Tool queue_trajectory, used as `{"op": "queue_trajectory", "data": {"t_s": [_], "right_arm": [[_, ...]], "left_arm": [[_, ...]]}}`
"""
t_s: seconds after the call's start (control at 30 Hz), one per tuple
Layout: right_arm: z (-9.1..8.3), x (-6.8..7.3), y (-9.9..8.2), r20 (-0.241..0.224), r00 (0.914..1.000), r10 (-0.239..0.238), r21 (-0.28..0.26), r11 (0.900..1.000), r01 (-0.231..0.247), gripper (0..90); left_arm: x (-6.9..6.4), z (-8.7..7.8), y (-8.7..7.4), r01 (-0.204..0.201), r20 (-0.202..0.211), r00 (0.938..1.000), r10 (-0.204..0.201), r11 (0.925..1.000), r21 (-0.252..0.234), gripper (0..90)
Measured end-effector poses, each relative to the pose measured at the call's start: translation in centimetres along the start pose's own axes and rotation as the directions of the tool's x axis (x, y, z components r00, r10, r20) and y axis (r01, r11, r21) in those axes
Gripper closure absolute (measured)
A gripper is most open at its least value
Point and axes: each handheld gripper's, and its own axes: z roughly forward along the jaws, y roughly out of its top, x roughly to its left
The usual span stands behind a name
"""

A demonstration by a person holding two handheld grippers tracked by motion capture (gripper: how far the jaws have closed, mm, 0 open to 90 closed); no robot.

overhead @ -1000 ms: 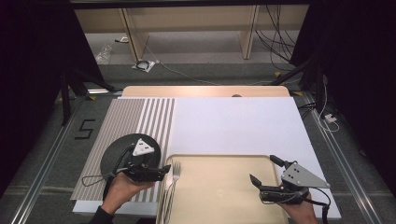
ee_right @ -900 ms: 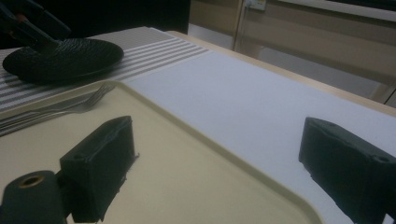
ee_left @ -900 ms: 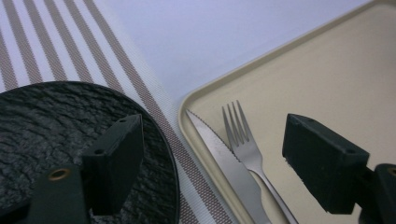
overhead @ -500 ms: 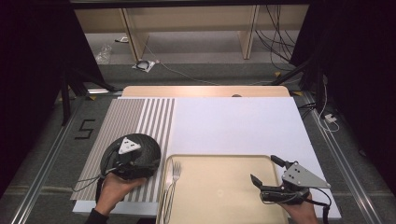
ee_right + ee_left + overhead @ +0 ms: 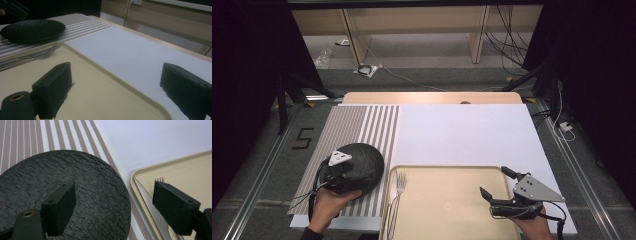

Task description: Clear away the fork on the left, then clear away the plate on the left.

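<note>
Left gripper [image 5: 343, 172] jaws apart over black plate [image 5: 362, 159]; right gripper [image 5: 495, 185] apart. Plate stiff, breakable, rough-textured; take by near rim.

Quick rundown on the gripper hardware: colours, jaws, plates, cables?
Both handheld. Left gripper and right gripper are black, each topped by a grey triangular plate with dark dots. Jaws are blocky black pads with small holes; a brass-coloured ring sits at the base. Thin dark cables trail off both.

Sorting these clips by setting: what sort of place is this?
Probably a lab recording bench dressed as a dining place: a black plate on a striped mat, a fork on a tray, loose cables on the floor.
</note>
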Motion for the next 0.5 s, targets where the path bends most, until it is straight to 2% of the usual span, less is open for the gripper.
{"op": "queue_trajectory", "data": {"t_s": [0.27, 0.43, 0.5], "right_arm": [[0.0, -0.1, -0.1, -0.003, 1.0000, 0.003, -0.001, 1.0000, -0.003, 11.4], [0.0, -0.3, -0.1, -0.001, 1.0000, 0.006, 0.003, 1.0000, -0.006, 11.4], [0.0, -0.2, -0.1, -0.002, 1.0000, 0.007, -0.002, 1.0000, -0.007, 11.4]], "left_arm": [[1.3, -0.4, -0.5, 0.072, -0.034, 0.9968, -0.073, 0.9973, -0.016, 18.5], [2.3, -0.6, -0.9, 0.122, -0.058, 0.9907, -0.124, 0.9921, -0.030, 18.5], [2.6, -0.7, -1.0, 0.139, -0.053, 0.9885, -0.141, 0.9895, -0.038, 18.5]]}}
